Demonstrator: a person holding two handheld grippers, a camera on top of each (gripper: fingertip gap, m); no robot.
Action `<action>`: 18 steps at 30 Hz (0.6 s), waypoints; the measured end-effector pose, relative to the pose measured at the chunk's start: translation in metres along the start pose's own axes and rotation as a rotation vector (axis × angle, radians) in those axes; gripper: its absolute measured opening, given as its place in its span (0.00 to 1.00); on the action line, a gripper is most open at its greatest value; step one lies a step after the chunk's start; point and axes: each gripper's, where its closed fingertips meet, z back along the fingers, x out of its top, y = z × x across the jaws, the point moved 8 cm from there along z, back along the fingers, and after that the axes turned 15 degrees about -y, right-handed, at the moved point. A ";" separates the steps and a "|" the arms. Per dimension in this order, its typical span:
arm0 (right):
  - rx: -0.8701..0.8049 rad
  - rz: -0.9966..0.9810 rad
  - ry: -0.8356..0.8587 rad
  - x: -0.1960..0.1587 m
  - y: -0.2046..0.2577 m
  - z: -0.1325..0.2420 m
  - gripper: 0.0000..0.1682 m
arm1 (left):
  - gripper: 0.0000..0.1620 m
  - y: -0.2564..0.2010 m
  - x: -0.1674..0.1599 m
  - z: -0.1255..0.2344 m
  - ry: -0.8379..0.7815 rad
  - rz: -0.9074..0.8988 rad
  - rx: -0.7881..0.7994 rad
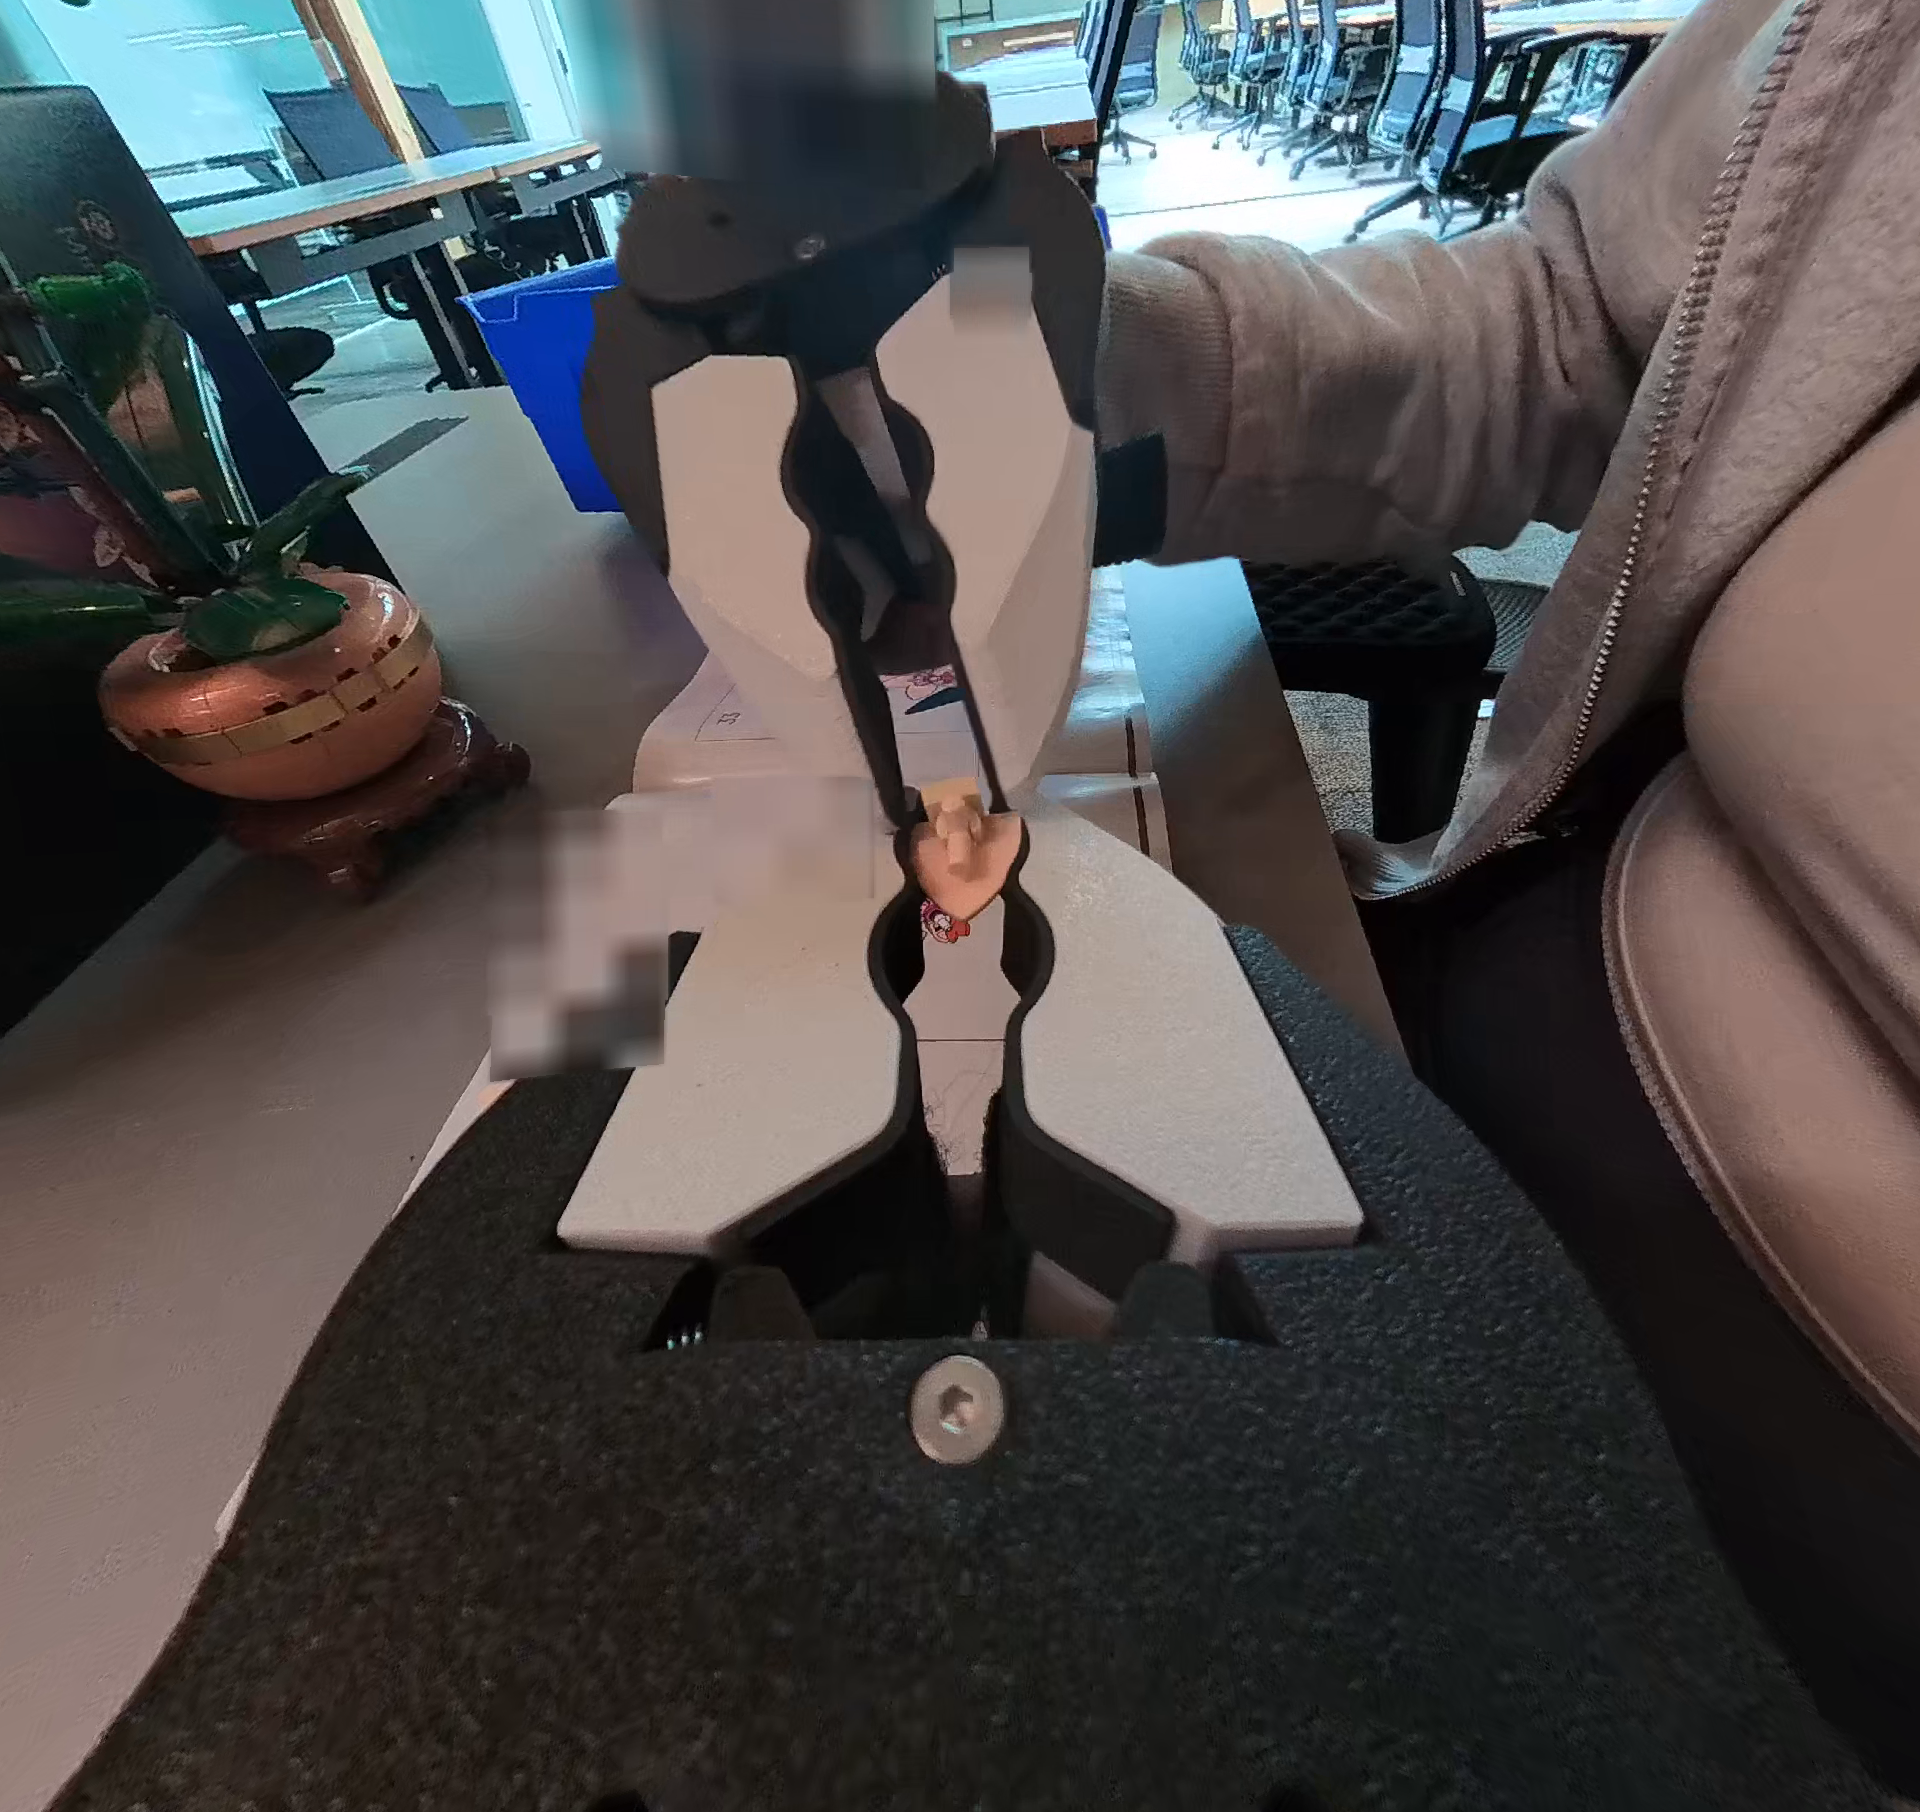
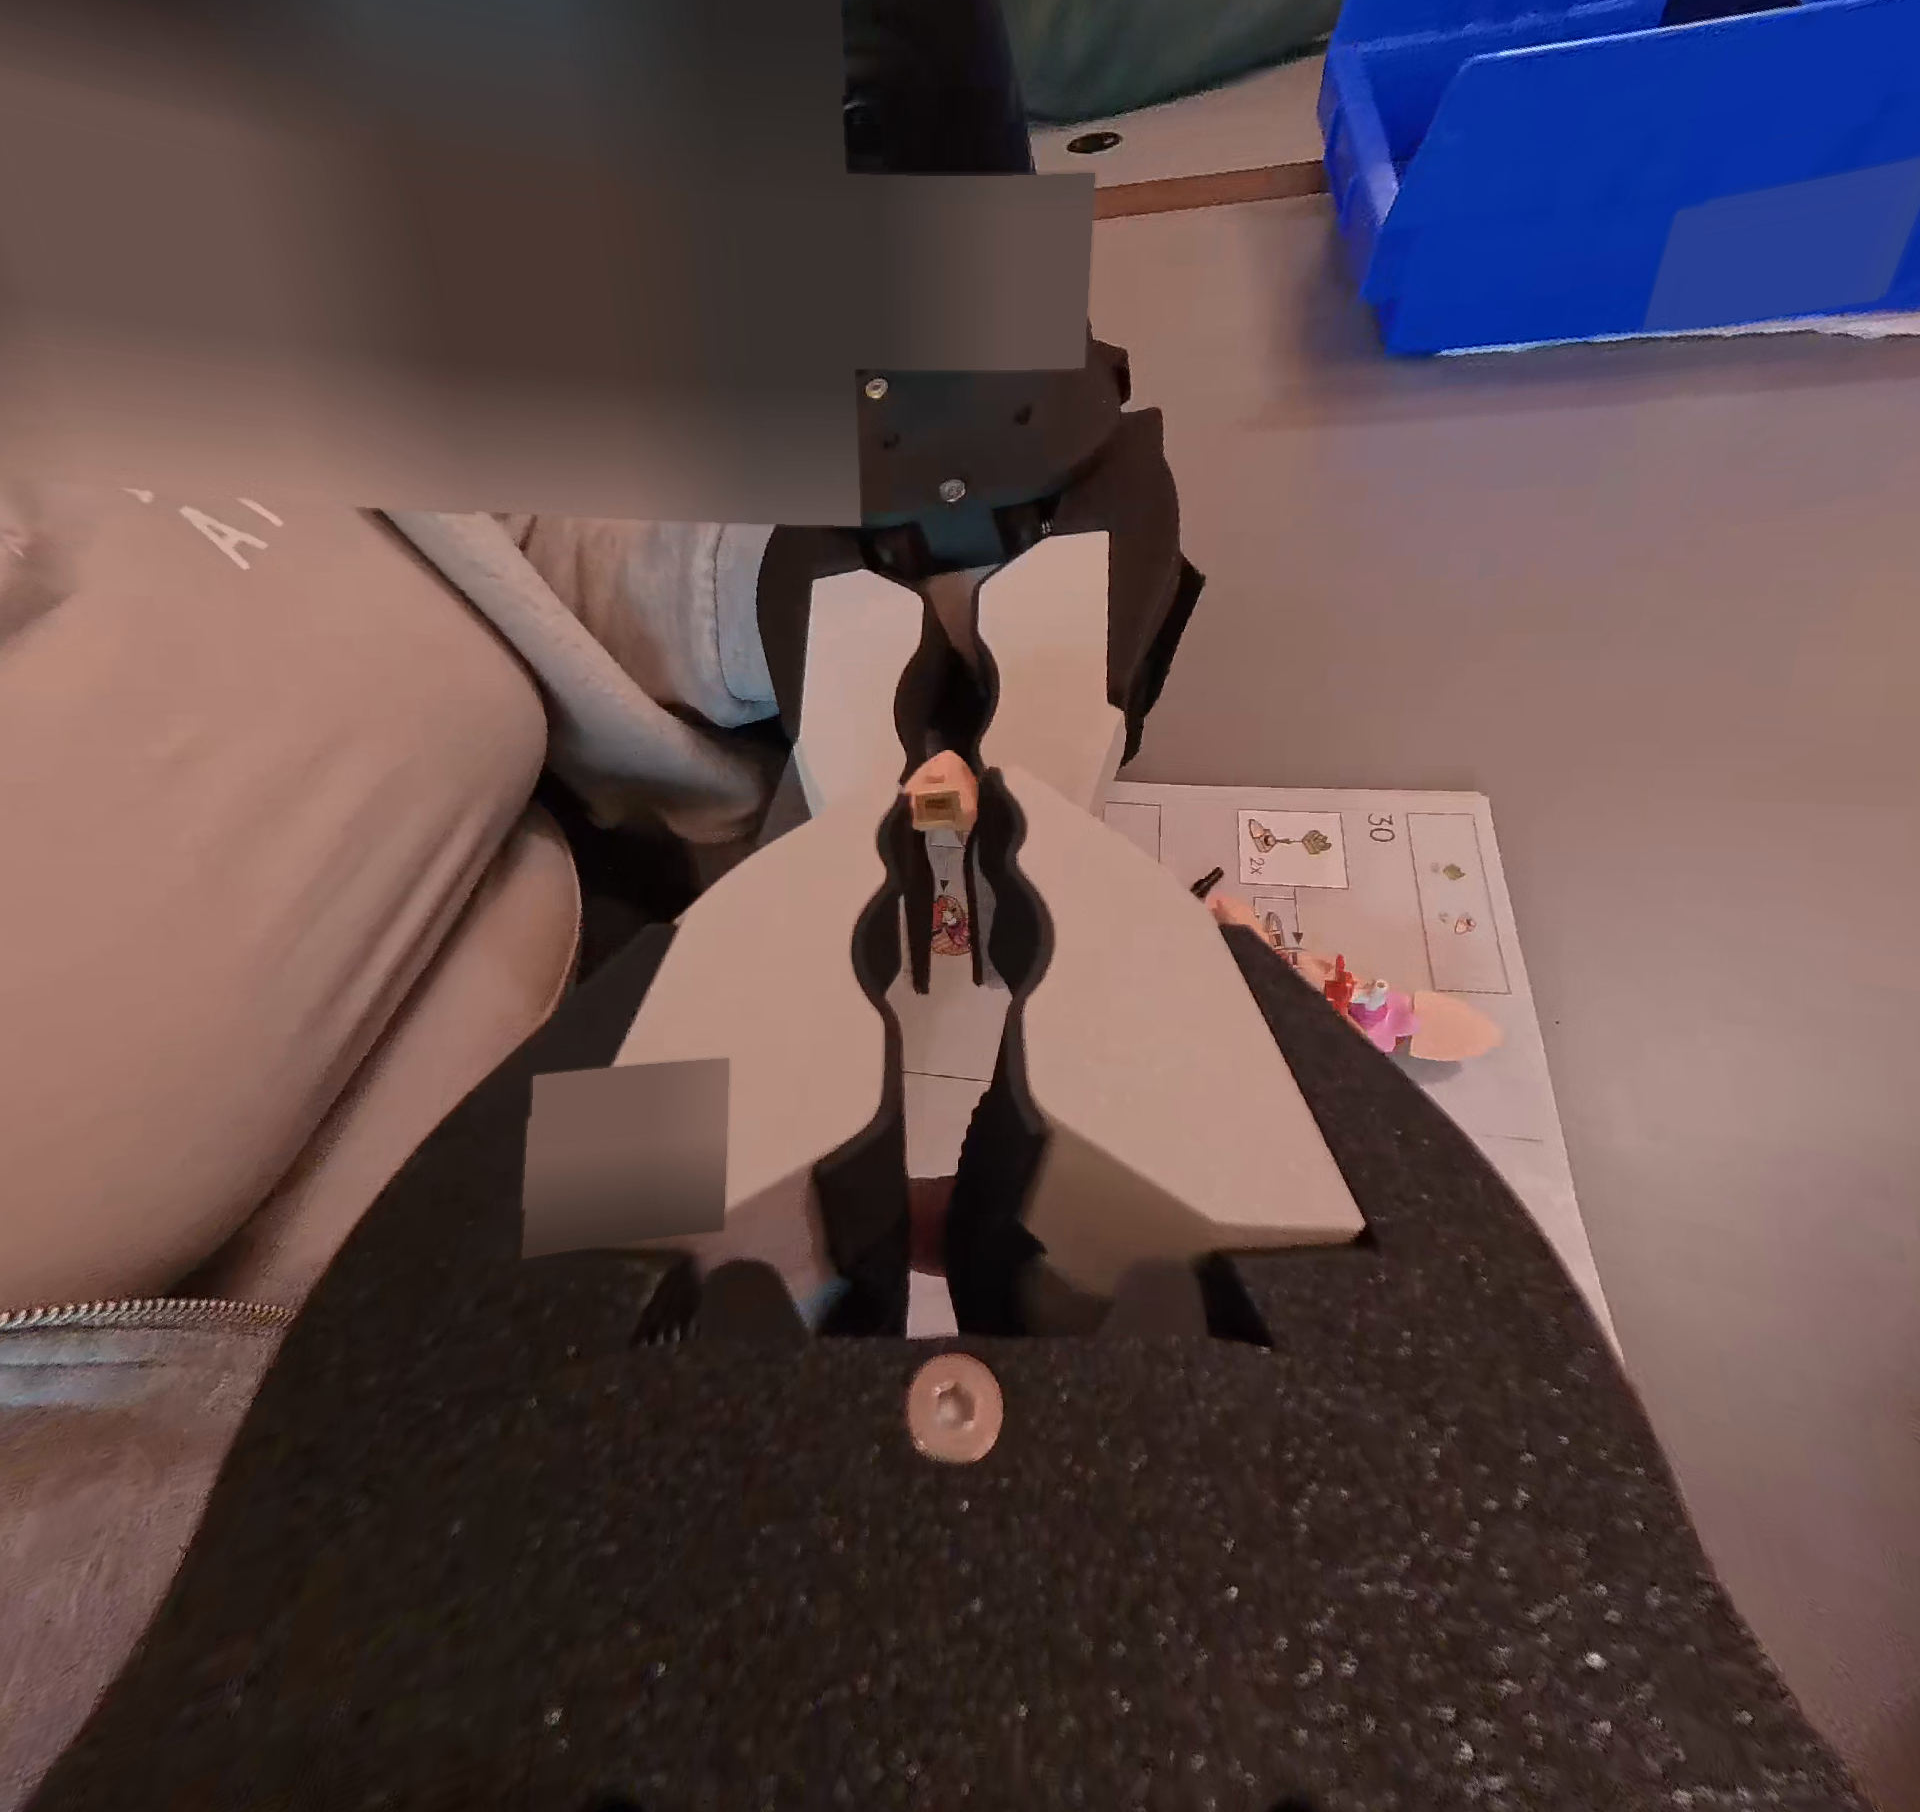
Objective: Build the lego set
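Note:
My left gripper (image 1: 961, 853) is shut on a pale pink petal piece (image 1: 966, 874) with a tan connector on it. My right gripper (image 2: 940, 806) faces it tip to tip and is shut on a thin black two-pronged stem piece (image 2: 918, 931). In the left wrist view the stem (image 1: 878, 754) runs out of the right gripper (image 1: 925, 734) down to the petal piece. In the right wrist view the petal piece (image 2: 940, 801) sits at the stem's end, with the left gripper (image 2: 951, 744) behind it. Both are held above the open instruction booklet (image 2: 1351, 858).
A built brick plant in a pink pot (image 1: 281, 692) stands left on the table, a dark box (image 1: 83, 308) behind it. Loose pink flower pieces (image 2: 1392, 1019) lie on the booklet. A blue bin (image 2: 1621, 152) stands at the back. A person's beige sleeve (image 1: 1351, 391) is at right.

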 end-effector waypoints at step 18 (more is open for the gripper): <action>-0.109 -0.126 -0.487 -0.020 0.000 -0.008 0.04 | 0.06 0.007 0.007 0.008 -0.133 0.145 0.033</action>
